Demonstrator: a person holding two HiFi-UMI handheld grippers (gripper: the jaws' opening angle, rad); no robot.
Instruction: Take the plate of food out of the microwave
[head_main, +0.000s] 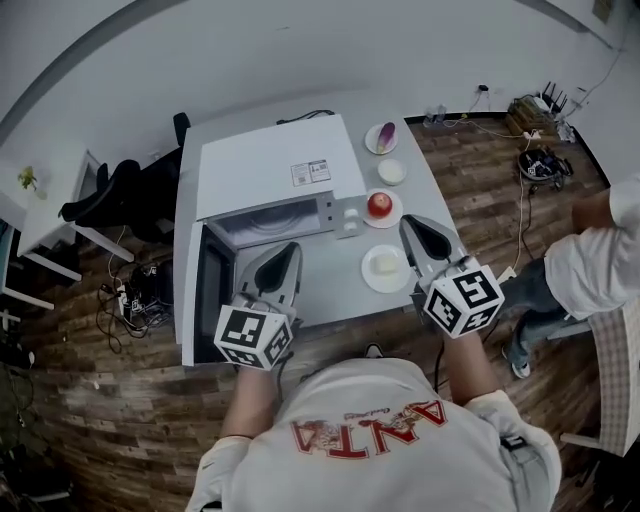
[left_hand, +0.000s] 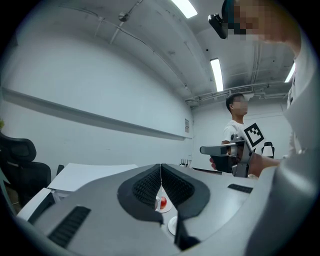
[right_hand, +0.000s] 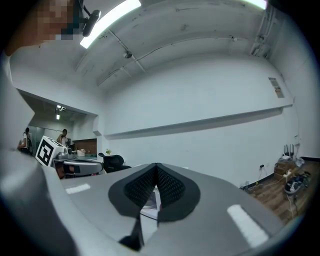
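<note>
Plate of pale food (head_main: 385, 268) down flat on the white table (head_main: 330, 292), just in front of the microwave (head_main: 270, 170) and off its right front corner. Probably the plate in question, judging by an open cavity (head_main: 275, 222) with nothing visible inside, though too dim at the back to swear to it. Door (head_main: 212, 290) swung wide to the left. Right gripper (head_main: 412, 226) hanging just beside the plate's right rim, jaws pressed together on nothing; impossible to say whether grazing the rim or clear of it. Left gripper (head_main: 290, 248) likewise closed and empty, poised before the cavity mouth, near the door. Now the hazards: any sideways sweep of that right gripper could catch the rim and skid the plate toward the front edge of the table, tipping the food off. Any lift calls for parting the jaws first; prodding with closed tips would only shove it. Just behind, a plate with a red fruit (head_main: 381, 207) close enough to get bumped and send the fruit rolling. On the left, easy to knock the open door with a careless swing. Farther back, a small white dish (head_main: 391, 171) and a plate with something purple (head_main: 383, 138), well out of harm's way.
</note>
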